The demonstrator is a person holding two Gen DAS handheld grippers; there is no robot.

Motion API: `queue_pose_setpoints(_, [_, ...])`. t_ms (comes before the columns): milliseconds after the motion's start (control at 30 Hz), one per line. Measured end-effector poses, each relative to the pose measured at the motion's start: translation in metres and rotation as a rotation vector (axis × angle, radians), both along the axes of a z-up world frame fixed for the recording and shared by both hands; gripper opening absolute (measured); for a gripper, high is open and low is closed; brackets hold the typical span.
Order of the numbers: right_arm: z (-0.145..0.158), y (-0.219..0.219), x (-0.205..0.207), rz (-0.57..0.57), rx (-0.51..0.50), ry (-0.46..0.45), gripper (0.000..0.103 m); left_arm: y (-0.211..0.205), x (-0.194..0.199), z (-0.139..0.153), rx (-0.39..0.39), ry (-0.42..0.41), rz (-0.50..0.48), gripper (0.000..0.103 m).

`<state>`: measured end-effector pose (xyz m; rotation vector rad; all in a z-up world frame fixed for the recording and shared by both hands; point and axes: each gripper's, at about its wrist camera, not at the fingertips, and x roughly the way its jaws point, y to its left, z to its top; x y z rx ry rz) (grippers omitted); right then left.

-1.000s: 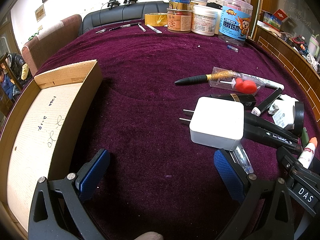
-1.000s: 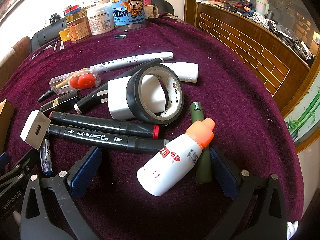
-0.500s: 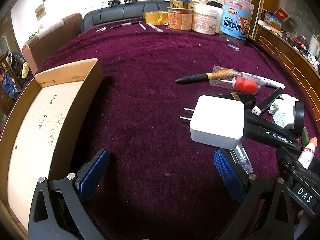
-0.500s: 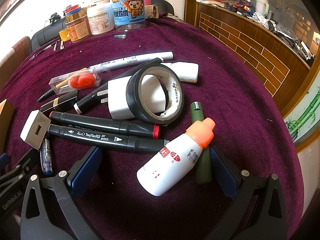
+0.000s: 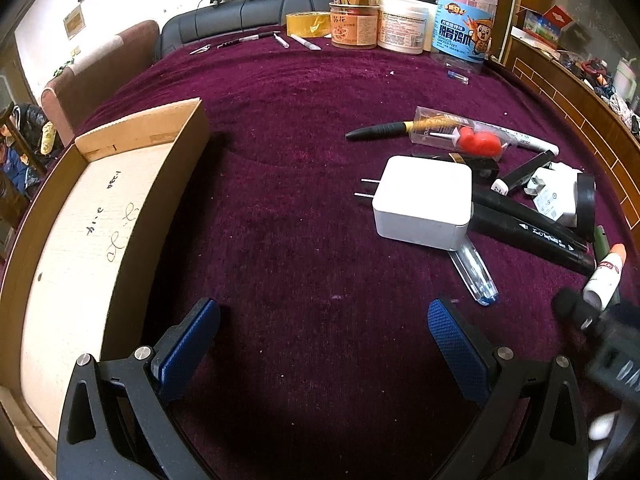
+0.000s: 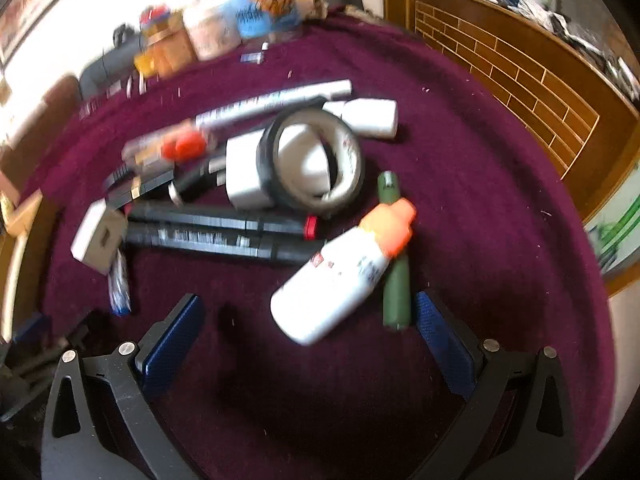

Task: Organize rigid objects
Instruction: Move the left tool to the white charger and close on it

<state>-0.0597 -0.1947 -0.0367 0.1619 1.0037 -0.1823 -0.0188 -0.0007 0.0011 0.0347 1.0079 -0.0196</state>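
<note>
A pile of small objects lies on the purple cloth. In the left wrist view a white charger rests on black markers and a clear pen. My left gripper hangs open over bare cloth, short of the charger. In the blurred right wrist view a white bottle with an orange cap lies across a green tube, beyond my open right gripper. A black tape roll leans on a white plug. Two black markers lie to the left.
An open cardboard box stands at the left of the table. Jars and tubs and a yellow tape roll line the far edge. A wooden counter borders the right side. The right gripper's body shows blurred at the left view's right edge.
The right gripper has pulled back and lifted, its view now blurred and the pile farther off. The left gripper has backed away slightly from the charger.
</note>
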Motion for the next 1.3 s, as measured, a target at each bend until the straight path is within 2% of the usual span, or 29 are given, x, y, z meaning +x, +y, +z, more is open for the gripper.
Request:
queue_pose_setpoints(33, [0.001, 0.004, 0.001, 0.021, -0.030, 0.008, 0.103, 0.000, 0.000, 0.000, -0.001, 0.000, 0.000, 0.102])
queue_pose_setpoints(300, [0.001, 0.006, -0.006, 0.040, -0.025, 0.023, 0.103, -0.001, -0.002, 0.001, 0.004, -0.002, 0.030, 0.102])
queue_pose_setpoints(400, [0.003, 0.003, -0.002, 0.088, -0.007, 0.109, 0.103, -0.001, -0.003, 0.001, 0.005, -0.001, 0.029, 0.102])
queue_pose_setpoints(467, [0.013, -0.004, -0.006, 0.068, 0.005, 0.126, 0.099, 0.001, -0.003, 0.000, -0.007, 0.000, 0.021, 0.102])
queue_pose_setpoints(500, [0.023, -0.006, -0.011, 0.057, 0.002, 0.097, 0.097, 0.002, -0.003, 0.001, -0.010, 0.000, 0.019, 0.102])
queue_pose_setpoints(533, [0.037, -0.008, -0.019, 0.046, -0.010, 0.032, 0.097, 0.002, -0.003, 0.001, -0.012, 0.000, 0.019, 0.102])
queue_pose_setpoints(600, [0.072, -0.012, -0.043, -0.008, -0.070, -0.178, 0.097, 0.001, -0.002, 0.001, -0.009, 0.000, 0.019, 0.102])
queue_pose_setpoints(667, [0.095, -0.016, -0.074, -0.059, -0.120, -0.446, 0.099, 0.000, -0.002, 0.001, -0.006, 0.000, 0.022, 0.102])
queue_pose_setpoints(700, [0.096, -0.019, -0.076, -0.065, -0.109, -0.491, 0.103, 0.000, -0.001, 0.001, -0.005, 0.001, 0.024, 0.102])
queue_pose_setpoints(733, [0.094, -0.023, -0.070, -0.080, -0.089, -0.493, 0.103, 0.000, -0.001, 0.001, -0.004, 0.001, 0.023, 0.102])
queue_pose_setpoints(800, [0.077, -0.036, -0.045, -0.159, -0.098, -0.389, 0.102, 0.000, 0.000, 0.001, -0.007, 0.005, 0.011, 0.102])
queue_pose_setpoints(833, [0.068, -0.042, -0.035, -0.191, -0.117, -0.372, 0.096, 0.002, -0.001, 0.002, -0.023, 0.017, -0.012, 0.101])
queue_pose_setpoints(867, [0.062, -0.046, -0.029, -0.214, -0.132, -0.357, 0.094, 0.006, -0.003, 0.005, -0.052, 0.028, -0.033, 0.100])
queue_pose_setpoints(933, [0.051, -0.051, -0.024, -0.237, -0.131, -0.349, 0.093, 0.016, -0.007, 0.014, -0.161, 0.040, -0.074, 0.091])
queue_pose_setpoints(967, [0.046, -0.054, -0.023, -0.242, -0.114, -0.360, 0.093, 0.022, -0.010, 0.023, -0.209, 0.036, -0.091, 0.091])
queue_pose_setpoints(1100, [0.042, -0.066, -0.033, -0.215, -0.033, -0.411, 0.093, 0.033, -0.012, 0.049, -0.177, -0.049, -0.102, 0.091])
queue_pose_setpoints(1233, [0.040, -0.073, -0.038, -0.221, 0.036, -0.419, 0.093, 0.033, 0.000, 0.049, -0.197, -0.005, -0.093, 0.092])
queue_pose_setpoints(1300, [0.039, -0.076, -0.039, -0.225, 0.063, -0.417, 0.093, 0.021, 0.000, 0.047, -0.178, 0.003, -0.113, 0.091])
